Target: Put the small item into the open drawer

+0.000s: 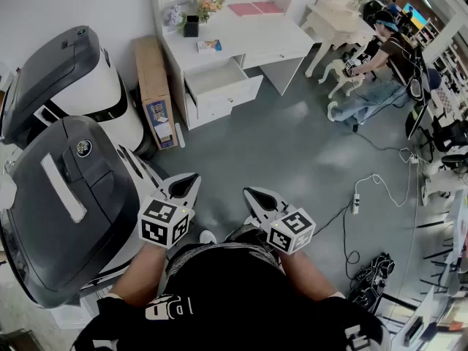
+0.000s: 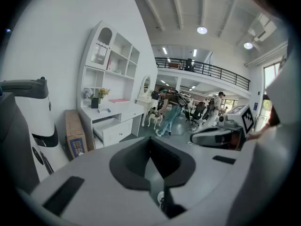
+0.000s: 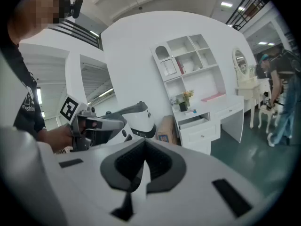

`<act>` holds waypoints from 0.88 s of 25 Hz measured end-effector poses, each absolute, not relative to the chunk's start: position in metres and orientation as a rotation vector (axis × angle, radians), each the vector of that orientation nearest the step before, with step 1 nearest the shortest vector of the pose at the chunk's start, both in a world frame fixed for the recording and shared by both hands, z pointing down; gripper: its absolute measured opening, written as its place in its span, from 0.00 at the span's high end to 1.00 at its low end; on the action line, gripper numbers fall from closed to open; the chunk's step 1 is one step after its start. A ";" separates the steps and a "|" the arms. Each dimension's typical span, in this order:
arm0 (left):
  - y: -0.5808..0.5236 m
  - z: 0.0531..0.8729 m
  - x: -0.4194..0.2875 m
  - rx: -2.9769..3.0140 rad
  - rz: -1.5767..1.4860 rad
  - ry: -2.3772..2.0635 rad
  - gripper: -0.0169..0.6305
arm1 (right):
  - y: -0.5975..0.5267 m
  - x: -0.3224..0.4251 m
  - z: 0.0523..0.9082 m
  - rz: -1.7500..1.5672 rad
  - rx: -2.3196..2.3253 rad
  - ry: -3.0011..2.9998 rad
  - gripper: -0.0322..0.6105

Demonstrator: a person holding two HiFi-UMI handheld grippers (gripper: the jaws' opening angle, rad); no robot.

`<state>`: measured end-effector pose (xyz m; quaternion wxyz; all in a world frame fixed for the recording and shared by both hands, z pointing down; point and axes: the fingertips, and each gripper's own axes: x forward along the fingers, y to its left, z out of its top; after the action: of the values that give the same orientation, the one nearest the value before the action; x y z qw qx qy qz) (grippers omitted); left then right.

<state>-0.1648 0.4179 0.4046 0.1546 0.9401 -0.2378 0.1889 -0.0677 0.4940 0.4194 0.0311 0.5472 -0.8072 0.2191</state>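
- While you stood well back from the white desk (image 1: 281, 39), both tongs were closed on nothing: the left gripper (image 1: 186, 185) and the right gripper (image 1: 256, 196) each had their jaws together.
- The small item (image 1: 209, 45) lay flat on the desktop, a thin rectangular piece with blue and yellowish print.
- It sat just behind the open drawer (image 1: 223, 97), apart from the dark pot of flowers (image 1: 191, 26).

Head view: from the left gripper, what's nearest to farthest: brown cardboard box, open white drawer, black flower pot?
1. Brown cardboard box, floor, left of white desk.
2. Open white drawer, desk front.
3. Black flower pot, back of desktop.
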 end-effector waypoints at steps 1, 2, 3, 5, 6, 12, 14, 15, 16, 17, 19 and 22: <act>0.418 0.404 -0.164 2.694 0.542 -0.682 0.95 | 0.494 -0.067 0.419 0.673 1.683 -2.486 0.94; 0.418 0.404 -0.164 2.694 0.543 -0.682 0.95 | 0.494 -0.067 0.419 0.671 1.680 -2.485 0.94; 0.418 0.404 -0.164 2.695 0.544 -0.681 0.95 | 0.494 -0.066 0.418 0.670 1.676 -2.484 0.94; 0.418 0.403 -0.163 2.697 0.545 -0.677 0.95 | 0.494 -0.066 0.418 0.669 1.670 -2.482 0.94; 0.418 0.404 -0.162 2.697 0.545 -0.676 0.95 | 0.495 -0.066 0.419 0.670 1.667 -2.480 0.94; 0.419 0.405 -0.161 2.697 0.538 -0.670 0.95 | 0.496 -0.069 0.422 0.669 1.645 -2.473 0.94; 0.419 0.406 -0.163 2.695 0.537 -0.668 0.95 | 0.496 -0.072 0.420 0.678 1.639 -2.487 0.94; 0.420 0.407 -0.163 2.692 0.535 -0.668 0.95 | 0.496 -0.073 0.419 0.684 1.637 -2.500 0.94; 0.420 0.407 -0.164 2.690 0.534 -0.667 0.95 | 0.496 -0.074 0.417 0.682 1.639 -2.512 0.94; 0.420 0.406 -0.164 2.689 0.534 -0.667 0.95 | 0.495 -0.075 0.414 0.672 1.646 -2.517 0.94; 0.421 0.406 -0.164 2.690 0.532 -0.666 0.95 | 0.494 -0.075 0.412 0.631 1.663 -2.505 0.94; 0.422 0.407 -0.166 2.685 0.524 -0.670 0.95 | 0.492 -0.075 0.410 0.582 1.679 -2.485 0.94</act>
<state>-0.1661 0.4216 0.4072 0.1619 0.9408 -0.2346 0.1835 -0.0747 0.4923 0.4100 0.0434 0.5491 -0.8127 0.1904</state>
